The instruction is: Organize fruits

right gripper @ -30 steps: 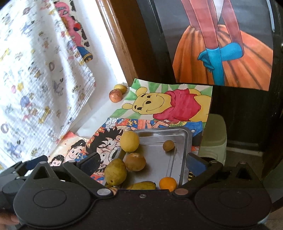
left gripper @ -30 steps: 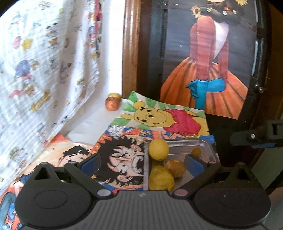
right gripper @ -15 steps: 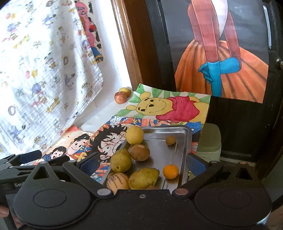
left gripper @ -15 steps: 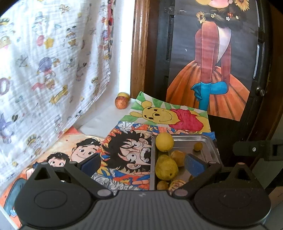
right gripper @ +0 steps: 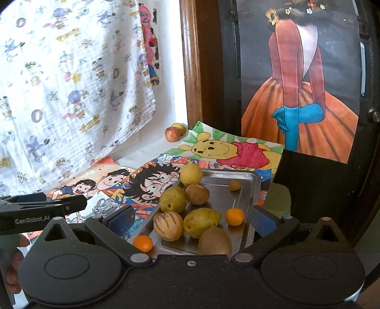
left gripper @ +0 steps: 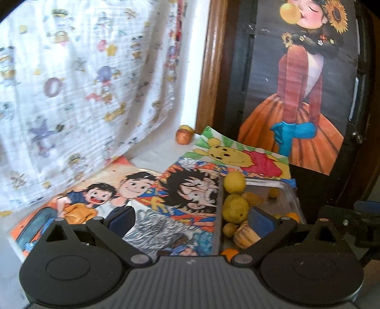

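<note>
Right wrist view is giving you more of the scene than a second ago: you are pulling both cameras back and up, so the shallow steel tray (right gripper: 239,190) is now showing nearly whole. Your right hand-held gripper (right gripper: 190,217) is hanging wide and empty just above the tray's near end, and your left hand-held gripper (left gripper: 191,217) is equally wide and empty over the cartoon posters (left gripper: 171,190) covering the counter. Nothing has been picked since then, so I judge you are resetting to choose a fruit.

Nearest the right camera are lying a brown oval fruit (right gripper: 215,241), a small orange fruit on the tray's near rim (right gripper: 142,243) and a striped pale melon-like fruit (right gripper: 168,225). Behind them are sitting a yellow-green lemon-shaped fruit (right gripper: 201,221), a second small orange (right gripper: 235,216), a green pear-like fruit (right gripper: 172,199), a round brown fruit (right gripper: 197,193), a yellow round fruit (right gripper: 191,174) and a small tan fruit (right gripper: 235,185).

Farthest, a reddish apple (right gripper: 172,133) and a yellow fruit (right gripper: 179,127) touching it are waiting in the corner, well apart from the tray; these two look like the pieces left to gather.

Left wrist view is hiding the brown oval fruit and most of the tray floor behind its own finger, yet it is showing the poster girl's face (left gripper: 306,12), cropped out of the right view.
</note>
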A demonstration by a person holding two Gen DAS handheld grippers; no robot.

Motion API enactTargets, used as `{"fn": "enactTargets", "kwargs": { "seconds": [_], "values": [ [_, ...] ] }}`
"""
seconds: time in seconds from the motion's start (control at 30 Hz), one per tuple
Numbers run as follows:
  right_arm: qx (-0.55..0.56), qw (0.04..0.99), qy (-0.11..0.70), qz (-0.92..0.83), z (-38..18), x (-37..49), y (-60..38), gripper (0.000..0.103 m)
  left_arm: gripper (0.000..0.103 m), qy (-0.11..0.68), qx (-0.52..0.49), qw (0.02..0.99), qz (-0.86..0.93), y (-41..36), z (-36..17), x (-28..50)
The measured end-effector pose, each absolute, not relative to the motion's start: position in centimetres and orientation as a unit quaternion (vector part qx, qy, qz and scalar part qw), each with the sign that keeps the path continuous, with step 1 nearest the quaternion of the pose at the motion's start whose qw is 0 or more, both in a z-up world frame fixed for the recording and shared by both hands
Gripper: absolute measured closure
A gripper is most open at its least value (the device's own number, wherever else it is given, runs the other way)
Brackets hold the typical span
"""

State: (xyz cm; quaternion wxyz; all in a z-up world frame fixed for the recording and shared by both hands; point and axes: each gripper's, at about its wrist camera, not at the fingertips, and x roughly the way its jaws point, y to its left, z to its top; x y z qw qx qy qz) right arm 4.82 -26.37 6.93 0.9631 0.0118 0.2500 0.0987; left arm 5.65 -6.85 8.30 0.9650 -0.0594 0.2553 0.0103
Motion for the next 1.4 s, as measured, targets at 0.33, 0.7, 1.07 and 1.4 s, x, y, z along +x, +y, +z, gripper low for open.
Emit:
{"fn": "enactTargets", "kwargs": {
  "seconds": [0.33,0.7,1.07,1.4],
  "values": [
    [-0.010,0.979,0.196,0.063,5.5,2.4,-24.5,0.001,0.000,0.244,-0.073,0.967,0.030,-5.7,6.4,3.5],
    [-0.017,0.989,0.144,0.034,3.7,-1.0,-22.4,0.001,0.000,0.211,-0.096,0.972,0.033,-5.0,5.3,1.4],
    [0.000,0.993,0.120,0.020,1.7,-3.4,-21.6,0.001,0.000,0.160,-0.089,0.981,0.064,-3.1,4.3,-1.8],
    [0.009,0.995,0.101,0.012,0.6,-4.7,-21.4,0.001,0.000,0.149,-0.074,0.984,0.068,-2.9,3.2,-3.3]
  ]
}}
